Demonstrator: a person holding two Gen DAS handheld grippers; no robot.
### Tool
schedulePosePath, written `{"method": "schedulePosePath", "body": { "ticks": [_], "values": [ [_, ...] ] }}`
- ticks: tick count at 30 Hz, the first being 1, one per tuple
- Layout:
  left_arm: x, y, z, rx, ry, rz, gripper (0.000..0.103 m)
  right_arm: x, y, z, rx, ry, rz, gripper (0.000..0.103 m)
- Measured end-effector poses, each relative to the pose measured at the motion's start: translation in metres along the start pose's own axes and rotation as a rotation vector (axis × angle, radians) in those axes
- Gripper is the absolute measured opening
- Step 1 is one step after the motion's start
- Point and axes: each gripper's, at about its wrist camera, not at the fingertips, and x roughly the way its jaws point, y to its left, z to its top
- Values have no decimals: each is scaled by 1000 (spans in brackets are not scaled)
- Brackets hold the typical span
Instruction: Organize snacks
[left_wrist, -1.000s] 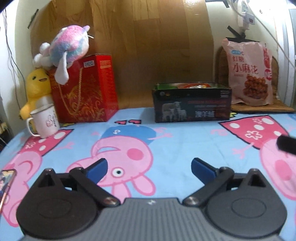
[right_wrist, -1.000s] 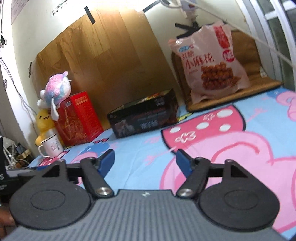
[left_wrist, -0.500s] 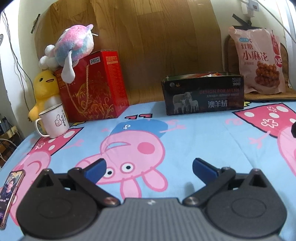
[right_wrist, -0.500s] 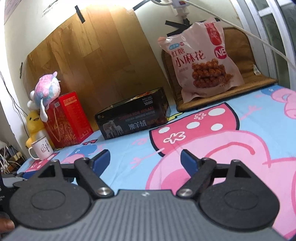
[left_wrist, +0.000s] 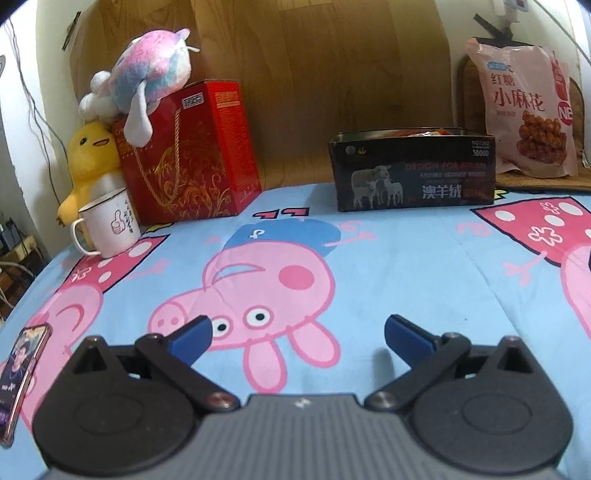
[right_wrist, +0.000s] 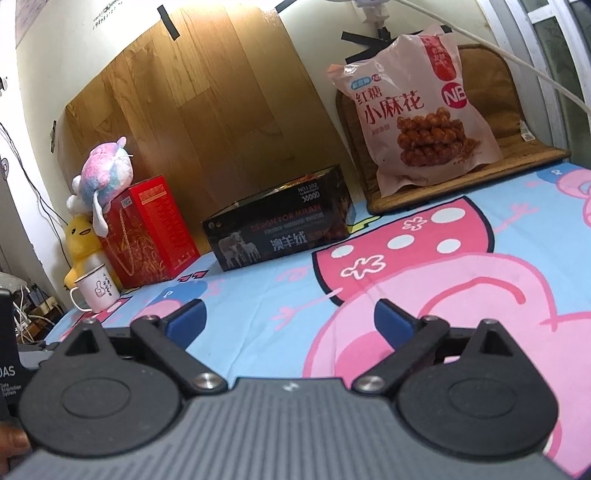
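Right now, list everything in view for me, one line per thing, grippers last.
Pink snack bag: one, pink with a fried-twist picture, leaning upright on the brown mat at far right.
Black open-topped cardboard box: one, black with a sheep picture, at the back of the cartoon sheet.
Red gift box: one, red and gold, back left.
Pastel plush toy: one, pink and blue, atop the red gift box.
Yellow plush duck: one, beside the red gift box.
White enamel mug: one, in front of the duck.
Phone: one, near left edge.
Left gripper: open, empty.
Right gripper: jaws opening, nothing between them.
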Motion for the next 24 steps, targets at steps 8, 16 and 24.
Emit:
{"method": "schedulePosePath", "body": {
  "ticks": [8, 16, 24],
  "values": [
    [0, 5, 2, -25, 8, -4, 103, 1, -1, 0, 8, 7, 2, 99],
    [-1, 4, 2, -27, 13, 1, 103, 1, -2, 0, 13, 8, 3, 99],
    [4, 10, 2, -61, 71, 10, 103, 1, -2, 0, 14, 7, 3, 99]
  ]
}}
